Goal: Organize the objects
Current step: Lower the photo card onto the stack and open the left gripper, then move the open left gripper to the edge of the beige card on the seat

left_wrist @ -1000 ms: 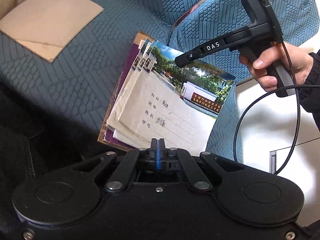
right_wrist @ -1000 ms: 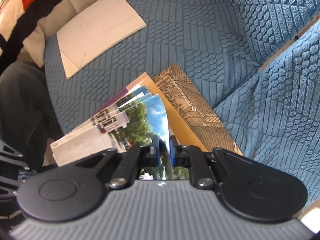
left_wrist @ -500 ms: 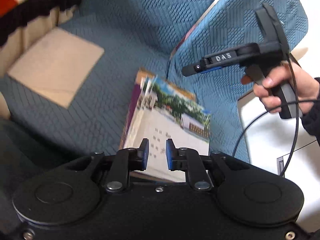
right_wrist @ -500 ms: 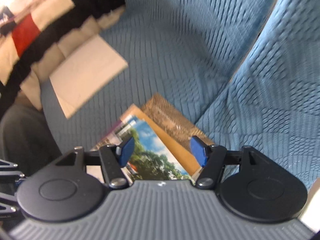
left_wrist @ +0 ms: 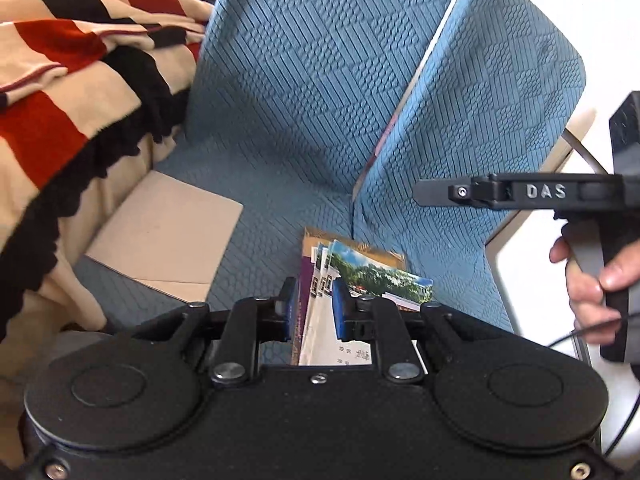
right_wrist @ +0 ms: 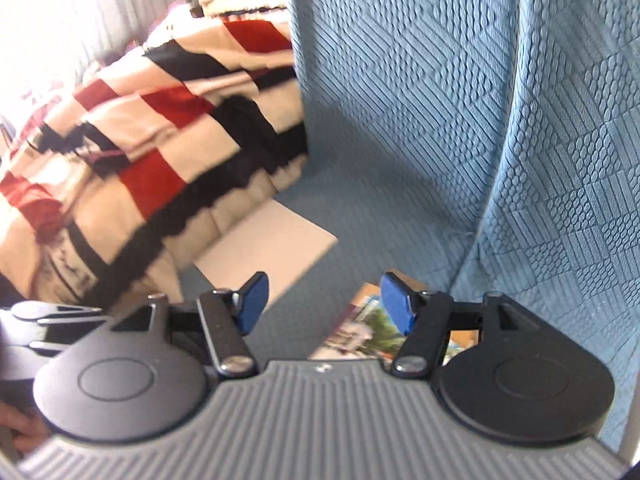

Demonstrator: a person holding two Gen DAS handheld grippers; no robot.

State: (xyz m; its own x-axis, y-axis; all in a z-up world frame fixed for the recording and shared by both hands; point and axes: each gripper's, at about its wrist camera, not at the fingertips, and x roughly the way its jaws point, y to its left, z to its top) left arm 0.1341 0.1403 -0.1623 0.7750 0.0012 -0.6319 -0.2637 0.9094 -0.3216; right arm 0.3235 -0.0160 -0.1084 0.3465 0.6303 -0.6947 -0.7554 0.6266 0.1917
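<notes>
A stack of booklets point(left_wrist: 360, 276) with a photo cover on top lies on the blue sofa seat point(left_wrist: 272, 200), against the armrest corner. It also shows in the right wrist view point(right_wrist: 360, 328). My left gripper point(left_wrist: 314, 308) is open and empty, raised above the stack's near edge. My right gripper point(right_wrist: 322, 304) is wide open and empty, lifted above the stack. In the left wrist view the right gripper point(left_wrist: 432, 192) appears from the side at the right, held by a hand point(left_wrist: 588, 276).
A beige cardboard sheet point(left_wrist: 168, 236) lies on the seat at the left; it also shows in the right wrist view point(right_wrist: 264, 248). A red, black and cream striped blanket point(left_wrist: 68, 100) covers the left. The blue backrest point(left_wrist: 320, 60) and armrest point(left_wrist: 480, 120) rise behind.
Both grippers have opened, let go of the booklet stack and pulled back and up. The stack now lies on the seat.
</notes>
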